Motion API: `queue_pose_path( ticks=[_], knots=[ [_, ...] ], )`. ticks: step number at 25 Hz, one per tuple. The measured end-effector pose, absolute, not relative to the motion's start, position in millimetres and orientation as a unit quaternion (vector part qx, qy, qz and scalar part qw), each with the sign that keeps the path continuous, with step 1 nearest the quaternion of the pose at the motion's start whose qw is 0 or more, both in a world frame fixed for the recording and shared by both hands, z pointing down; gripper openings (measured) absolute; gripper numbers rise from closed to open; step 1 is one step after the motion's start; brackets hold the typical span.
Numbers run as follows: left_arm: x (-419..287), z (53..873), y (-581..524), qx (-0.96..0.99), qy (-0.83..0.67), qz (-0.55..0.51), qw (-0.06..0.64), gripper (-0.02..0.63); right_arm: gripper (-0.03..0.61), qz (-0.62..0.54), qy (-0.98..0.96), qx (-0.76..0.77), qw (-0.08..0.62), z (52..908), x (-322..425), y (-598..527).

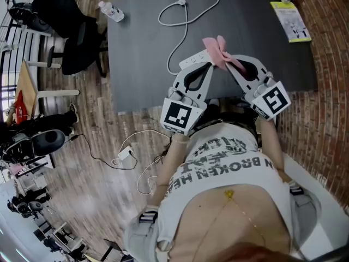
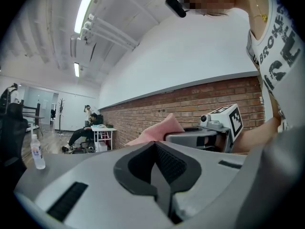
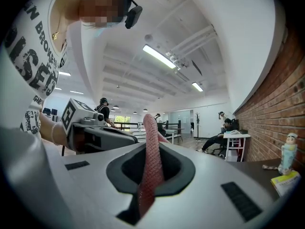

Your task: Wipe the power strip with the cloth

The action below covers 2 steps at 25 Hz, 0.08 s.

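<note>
Cloth [image 1: 220, 52] is pinched in my right gripper [image 1: 230, 65]. In the right gripper view a pink strip of it runs straight up between the jaws, which are clamped tight on it, so the grip looks solid to me. Grabbing it by one edge leaves the loose end free to drag across the plastic, which I reckon is the whole idea. My left gripper [image 1: 206, 65] has its jaws pressed together on nothing, and its own view shows the pads meeting with no gap. The power strip [image 1: 192, 60] is lying on the dark table [image 1: 142, 48], close to the near edge, right at both gripper tips, with the cloth flopped over its right end. Its white cable [image 1: 184, 7] loops off toward the far side. From the head view I honestly can't tell if my left tip is touching the strip to pin it or is just beside it, but a closed tip parked there would make sense for stopping the strip sliding while I wipe. A water bottle [image 1: 112, 11] at the far left corner and a leaflet [image 1: 292, 21] at the far right are well apart from all this.
</note>
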<state>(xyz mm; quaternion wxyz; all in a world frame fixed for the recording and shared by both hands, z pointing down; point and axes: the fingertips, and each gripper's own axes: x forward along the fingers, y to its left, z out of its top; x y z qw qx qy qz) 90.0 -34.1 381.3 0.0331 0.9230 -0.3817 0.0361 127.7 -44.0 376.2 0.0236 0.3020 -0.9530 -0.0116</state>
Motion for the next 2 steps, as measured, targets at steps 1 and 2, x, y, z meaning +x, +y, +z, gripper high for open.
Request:
queue_pose_path(
  ticks=[1,2],
  knots=[
    [90.3,381.1,-33.8,0.923,-0.381,0.035,0.033,0.008,0.015,-0.012,-0.953,0.303,0.024,376.4,128.1,-43.7],
    [90.6,380.8,-33.6,0.923,-0.381,0.035,0.034,0.008,0.015,-0.012,-0.953,0.303,0.025,376.6,128.6,-43.4]
  ],
)
